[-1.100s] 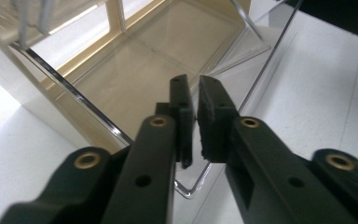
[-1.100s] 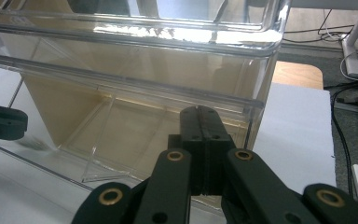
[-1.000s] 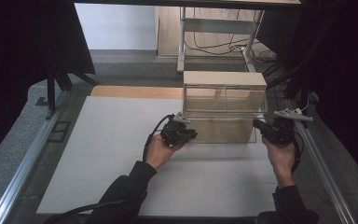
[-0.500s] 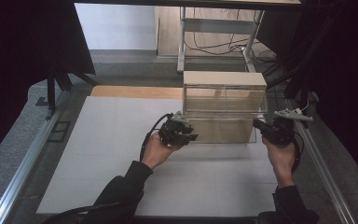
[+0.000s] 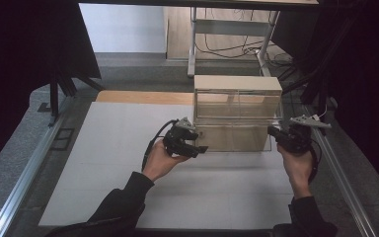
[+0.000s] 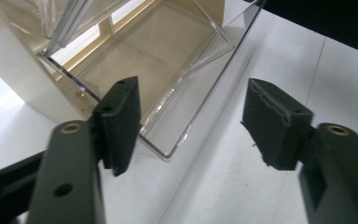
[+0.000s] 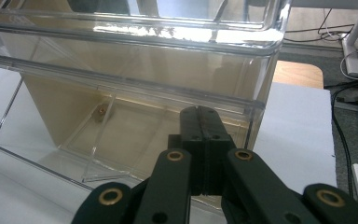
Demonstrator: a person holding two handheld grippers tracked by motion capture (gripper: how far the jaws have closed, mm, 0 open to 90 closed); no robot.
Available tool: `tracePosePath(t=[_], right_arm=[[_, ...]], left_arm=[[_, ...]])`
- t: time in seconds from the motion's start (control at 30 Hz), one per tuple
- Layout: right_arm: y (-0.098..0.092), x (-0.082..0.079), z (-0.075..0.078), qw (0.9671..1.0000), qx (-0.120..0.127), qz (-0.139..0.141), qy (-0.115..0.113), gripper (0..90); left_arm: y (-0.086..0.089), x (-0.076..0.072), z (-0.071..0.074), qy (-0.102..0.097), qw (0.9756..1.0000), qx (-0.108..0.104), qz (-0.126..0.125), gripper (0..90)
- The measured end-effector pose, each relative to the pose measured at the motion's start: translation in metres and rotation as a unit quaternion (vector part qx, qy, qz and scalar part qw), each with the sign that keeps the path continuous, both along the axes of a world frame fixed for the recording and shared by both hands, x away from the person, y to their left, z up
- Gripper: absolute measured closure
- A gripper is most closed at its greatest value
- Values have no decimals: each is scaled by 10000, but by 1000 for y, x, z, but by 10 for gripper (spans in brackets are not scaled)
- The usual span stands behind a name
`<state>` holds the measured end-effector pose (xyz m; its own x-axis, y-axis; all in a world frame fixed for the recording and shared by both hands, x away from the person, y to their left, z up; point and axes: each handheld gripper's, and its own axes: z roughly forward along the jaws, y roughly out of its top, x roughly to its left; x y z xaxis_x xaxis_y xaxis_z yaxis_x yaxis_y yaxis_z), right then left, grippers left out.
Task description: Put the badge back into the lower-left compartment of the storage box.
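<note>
Clear box (image 5: 238,114) at 1 o'clock on mat (image 5: 103,148); left gripper (image 6: 191,116) jaws spread at its lower front corner, right gripper (image 7: 200,140) pressed together, empty, at its right edge; likely best: centre left jaws over wall before closing.

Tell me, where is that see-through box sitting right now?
In the high view, the clear box stands on the white table, right of centre toward the far edge, between the left gripper and right gripper.
</note>
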<state>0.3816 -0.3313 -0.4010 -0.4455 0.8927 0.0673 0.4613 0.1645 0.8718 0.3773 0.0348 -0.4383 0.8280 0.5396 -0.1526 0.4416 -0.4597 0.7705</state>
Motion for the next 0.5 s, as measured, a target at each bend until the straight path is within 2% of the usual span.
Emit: tracePosePath(t=[0.13, 0.37, 0.5], right_arm=[[0, 0, 0, 10000, 1, 0, 2, 896], [0, 0, 0, 10000, 9, -3, -5, 896], [0, 0, 0, 10000, 15, -4, -4, 896]], left_arm=[[6, -5, 4, 71, 9999, -73, -22, 272], [17, -16, 10, 100, 9999, -5, -94, 175], [23, -22, 9, 154, 9998, -48, -123, 110]])
